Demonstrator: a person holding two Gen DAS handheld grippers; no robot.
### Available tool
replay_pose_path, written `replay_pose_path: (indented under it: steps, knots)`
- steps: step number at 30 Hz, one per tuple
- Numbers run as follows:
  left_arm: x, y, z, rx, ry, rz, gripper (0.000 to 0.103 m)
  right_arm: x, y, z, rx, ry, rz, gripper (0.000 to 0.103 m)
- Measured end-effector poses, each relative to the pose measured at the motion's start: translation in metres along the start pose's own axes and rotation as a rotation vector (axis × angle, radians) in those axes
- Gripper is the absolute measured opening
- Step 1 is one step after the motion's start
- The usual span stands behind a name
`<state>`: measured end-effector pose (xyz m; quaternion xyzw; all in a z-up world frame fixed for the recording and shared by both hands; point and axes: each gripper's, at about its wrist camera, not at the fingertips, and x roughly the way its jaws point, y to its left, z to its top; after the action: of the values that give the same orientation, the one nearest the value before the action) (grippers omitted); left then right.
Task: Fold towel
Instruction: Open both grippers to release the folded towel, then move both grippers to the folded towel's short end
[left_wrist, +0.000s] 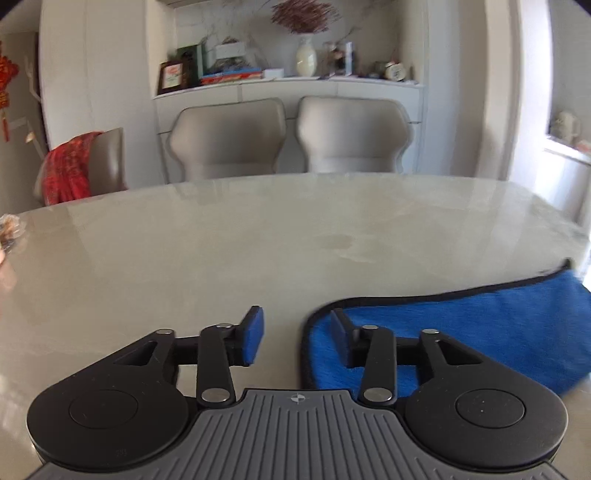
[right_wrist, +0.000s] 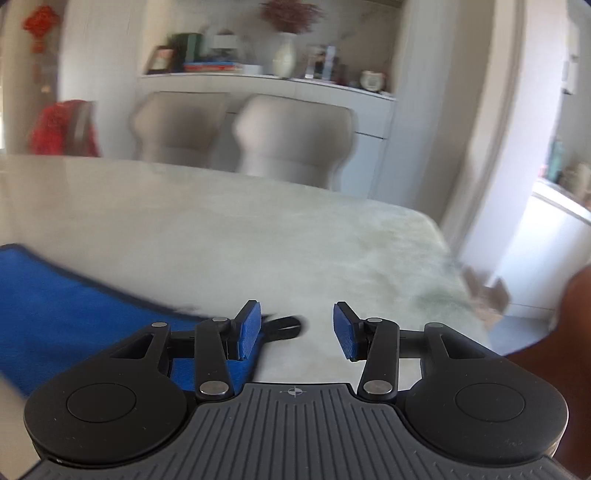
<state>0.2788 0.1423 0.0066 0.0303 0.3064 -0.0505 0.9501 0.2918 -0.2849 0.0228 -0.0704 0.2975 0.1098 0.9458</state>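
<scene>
A blue towel (left_wrist: 480, 332) with dark trim lies flat on the pale table, at the lower right of the left wrist view. My left gripper (left_wrist: 297, 338) is open and empty, its right finger over the towel's left corner and its left finger over bare table. In the right wrist view the towel (right_wrist: 74, 314) lies at the lower left, with a black hanging loop (right_wrist: 286, 326) at its corner. My right gripper (right_wrist: 297, 330) is open and empty, its left finger over the towel's corner, its right finger over bare table. The right view is blurred.
The marble-look table (left_wrist: 221, 251) stretches ahead. Two beige chairs (left_wrist: 229, 140) stand at its far side, another with a red cloth (left_wrist: 68, 170) at the left. A white sideboard (left_wrist: 288, 88) with a vase and books is behind. The table's right edge (right_wrist: 454, 266) is close.
</scene>
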Motion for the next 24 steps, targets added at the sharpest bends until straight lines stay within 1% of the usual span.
replay_pose_path:
  steps: [2,4,5,7,8,9,10,13,16,18,20,22,24]
  knots:
    - [-0.007,-0.013,-0.01,0.03,0.034,-0.071,0.047,-0.006,0.018,-0.01,-0.015,0.009,0.087,0.045]
    - [-0.007,-0.018,-0.019,0.033,0.082,-0.101,0.047,-0.011,0.032,-0.021,-0.027,0.035,0.151,0.045]
    - [-0.005,-0.018,-0.024,0.027,0.113,-0.104,0.047,-0.013,0.037,-0.026,-0.033,0.046,0.163,0.045]
    - [-0.002,-0.015,-0.031,0.016,0.14,-0.099,0.046,-0.014,0.038,-0.036,-0.039,0.081,0.144,0.045]
    - [-0.004,-0.011,-0.034,0.006,0.131,-0.102,0.046,-0.013,0.036,-0.041,-0.033,0.105,0.125,0.045]
    - [-0.005,-0.01,-0.034,0.002,0.134,-0.1,0.046,-0.015,0.036,-0.043,-0.03,0.105,0.116,0.045]
    - [-0.007,-0.008,-0.035,-0.001,0.139,-0.098,0.046,-0.018,0.035,-0.044,-0.028,0.094,0.112,0.045]
    - [-0.013,-0.012,-0.038,0.035,0.141,-0.075,0.046,-0.027,0.035,-0.048,-0.021,0.062,0.099,0.045]
    - [-0.018,-0.01,-0.043,0.022,0.124,-0.07,0.046,-0.037,0.034,-0.051,-0.014,0.029,0.085,0.044]
    - [-0.024,-0.005,-0.044,-0.021,0.101,-0.056,0.047,-0.043,0.034,-0.053,-0.009,0.008,0.076,0.045]
    - [-0.031,0.002,-0.044,-0.069,0.069,-0.031,0.049,-0.05,0.034,-0.055,-0.004,-0.014,0.067,0.045]
    - [-0.038,0.009,-0.044,-0.115,0.045,-0.014,0.059,-0.056,0.033,-0.057,0.0,-0.036,0.058,0.045]
    - [-0.042,0.018,-0.043,-0.177,0.035,-0.018,0.063,-0.062,0.033,-0.059,0.015,-0.06,0.055,0.045]
